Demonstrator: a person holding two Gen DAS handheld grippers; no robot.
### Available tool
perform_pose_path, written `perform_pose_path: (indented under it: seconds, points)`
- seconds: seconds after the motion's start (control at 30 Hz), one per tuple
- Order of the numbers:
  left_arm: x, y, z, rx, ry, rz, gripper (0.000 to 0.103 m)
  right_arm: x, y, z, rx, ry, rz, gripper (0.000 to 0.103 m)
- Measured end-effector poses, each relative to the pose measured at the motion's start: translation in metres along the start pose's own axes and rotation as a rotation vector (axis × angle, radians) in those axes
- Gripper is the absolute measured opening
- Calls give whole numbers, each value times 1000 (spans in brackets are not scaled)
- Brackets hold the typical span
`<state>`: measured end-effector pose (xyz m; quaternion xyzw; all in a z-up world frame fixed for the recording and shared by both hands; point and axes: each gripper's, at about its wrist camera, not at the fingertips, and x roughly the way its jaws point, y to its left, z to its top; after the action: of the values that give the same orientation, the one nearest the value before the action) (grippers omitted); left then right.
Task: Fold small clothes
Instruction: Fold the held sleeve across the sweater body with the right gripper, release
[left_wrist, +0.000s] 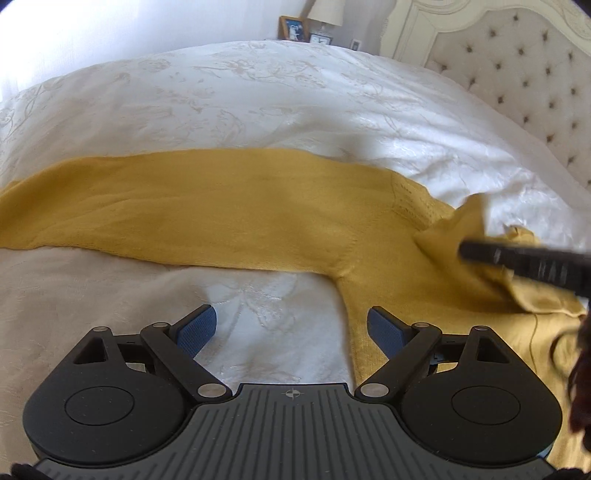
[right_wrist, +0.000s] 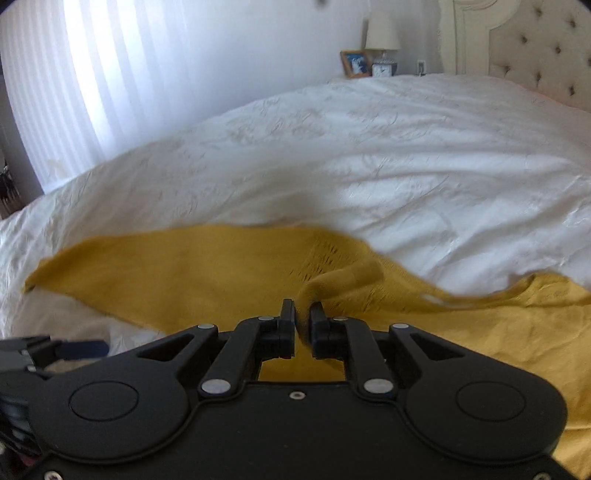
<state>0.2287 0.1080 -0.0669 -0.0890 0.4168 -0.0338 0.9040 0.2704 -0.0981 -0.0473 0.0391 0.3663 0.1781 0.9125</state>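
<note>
Across the bed (left_wrist: 258, 92), the yellow sweater's (left_wrist: 498, 350) sleeve (left_wrist: 207, 206) stretches leftward.

Field notes: I see a mustard-yellow knit garment (left_wrist: 229, 206), plain across its length, with an openwork eyelet pattern near the shoulder. It lies on a white bedspread (left_wrist: 221, 99) carrying a faint tone-on-tone floral embossing. My left gripper (left_wrist: 291, 326) is black with blue textured pads (left_wrist: 197, 328). My right gripper (right_wrist: 303, 314) is all black. Headboard (left_wrist: 517, 74) cream, button-tufted. Curtain (right_wrist: 92, 85) white, vertically striped with light.
</note>
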Motion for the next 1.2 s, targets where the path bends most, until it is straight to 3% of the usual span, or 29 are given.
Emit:
perform_pose_path:
  seconds: [0.07, 0.13, 0.2, 0.33, 0.53, 0.63, 0.8, 0.9, 1.0, 1.1, 1.2]
  points:
    - [1, 5, 2, -18, 0, -1, 89, 3, 9, -15, -25, 35, 32, 22]
    - [1, 7, 3, -31, -1, 2, 89, -4, 18, -28, -53, 40, 70, 44]
    - [1, 8, 3, -37, -2, 1, 89, -13, 18, -35, -71, 28, 96, 54]
    - [1, 7, 2, -29, -3, -2, 89, -24, -3, -29, -43, 0, 54, 55]
    - [0, 3, -2, -2, -15, -6, 89, -20, -70, -6, 43, -9, -158, 55]
    - [1, 0, -3, 16, -21, -16, 89, -15, -107, 4, 40, 1, -278, 55]
    - [8, -8, -9, 69, -26, -26, 89, -5, -163, 20, 4, 21, -402, 55]
    - [14, -15, -12, 105, -23, -27, 89, 5, -181, 25, -38, 46, -416, 57]
    - [16, -19, -15, 137, -25, -34, 89, 19, -192, 23, -77, 100, -361, 65]
    - [18, -22, -17, 155, -33, -36, 89, 33, -196, 20, -128, 135, -335, 66]
    - [19, -23, -19, 170, -41, -35, 89, 42, -201, 20, -156, 150, -298, 75]
